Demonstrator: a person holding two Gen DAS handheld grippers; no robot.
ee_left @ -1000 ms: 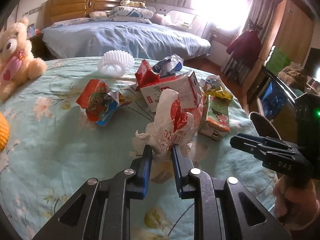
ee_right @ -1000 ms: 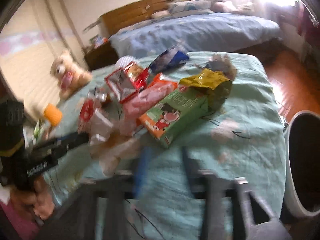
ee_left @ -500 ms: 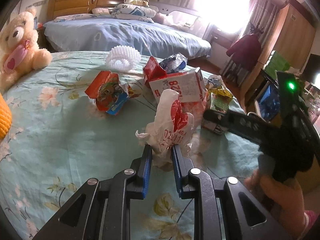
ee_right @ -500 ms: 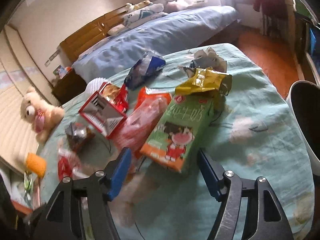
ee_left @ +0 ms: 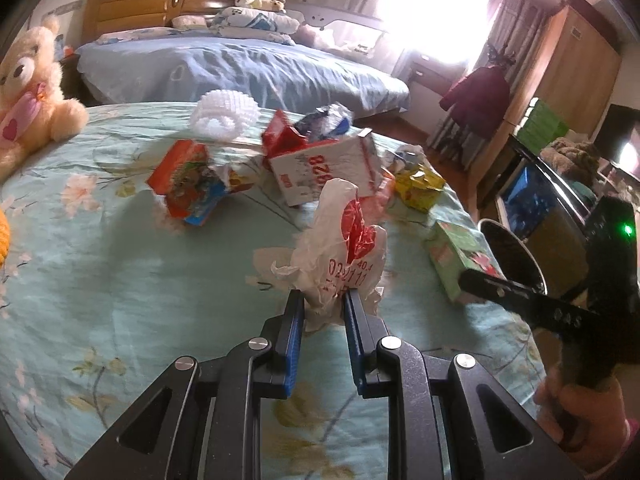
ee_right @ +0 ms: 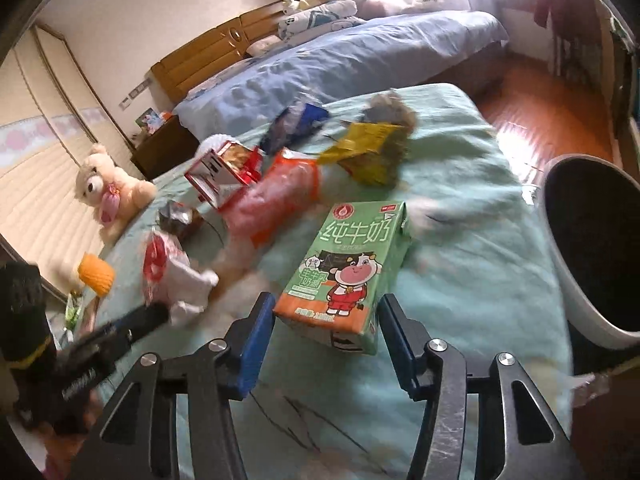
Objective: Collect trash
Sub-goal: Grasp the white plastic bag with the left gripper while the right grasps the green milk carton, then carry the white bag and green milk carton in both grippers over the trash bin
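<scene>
Our left gripper [ee_left: 322, 300] is clamped on the lower end of a crumpled white plastic bag with red print [ee_left: 344, 248], which stands up from the bed with the pale green floral sheet [ee_left: 120, 280]. Our right gripper [ee_right: 326, 316] straddles the near end of a green milk carton [ee_right: 352, 268] lying on the same sheet; its jaws are closing, the carton is between them, and we see a slim gap on each side, so the pads are not yet pressing.

Beyond the bag lies more trash: a white and red box [ee_left: 328, 168], a colourful snack wrapper [ee_left: 188, 184] to its left, a yellow packet [ee_left: 420, 184] to its right, and a white foam net [ee_left: 224, 118] farther back. A teddy bear [ee_left: 28, 88] sits at the far left. A white bin with a dark inside [ee_right: 592, 256] stands just off the bed's right edge.
</scene>
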